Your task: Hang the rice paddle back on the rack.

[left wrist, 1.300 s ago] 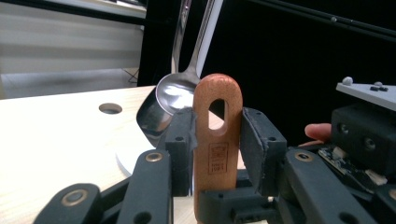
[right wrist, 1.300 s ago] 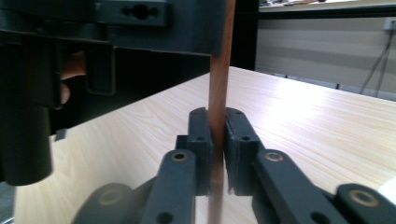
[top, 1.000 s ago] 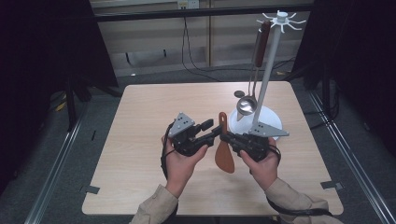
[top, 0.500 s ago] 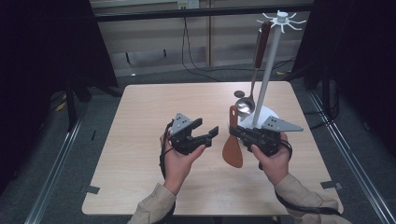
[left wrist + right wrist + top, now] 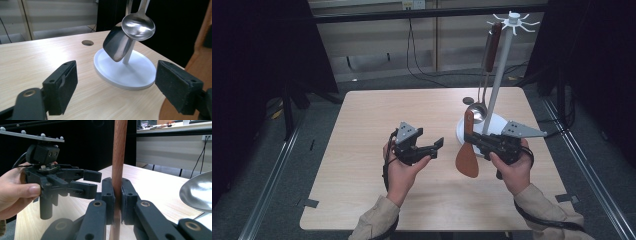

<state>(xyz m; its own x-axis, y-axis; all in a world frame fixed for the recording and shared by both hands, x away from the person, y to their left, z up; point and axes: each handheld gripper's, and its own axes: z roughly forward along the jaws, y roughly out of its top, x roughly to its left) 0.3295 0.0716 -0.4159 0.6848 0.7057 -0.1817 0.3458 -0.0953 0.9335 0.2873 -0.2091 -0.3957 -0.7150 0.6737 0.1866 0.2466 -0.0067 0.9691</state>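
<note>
My right gripper [image 5: 470,138] is shut on the handle of a wooden spatula [image 5: 467,161], held upright with its blade hanging down above the table, just left of the stand. In the right gripper view its pads [image 5: 108,195] pinch the wooden handle [image 5: 119,157]. My left gripper [image 5: 439,146] hovers to the left of the spatula, apart from it. Its jaws have just been opening and nothing is between them [image 5: 120,87]. The spatula's edge [image 5: 197,62] shows beyond the right jaw there.
A white utensil stand [image 5: 498,75] with a round base [image 5: 499,122] rises at the table's right rear. A steel spoon [image 5: 138,23] and a steel turner [image 5: 116,46] hang from it. A cable hole [image 5: 87,42] lies in the tabletop behind.
The left gripper's jaws opened and let go of the spatula. The right gripper carried the spatula to the right, away from the left gripper and towards the stand.
</note>
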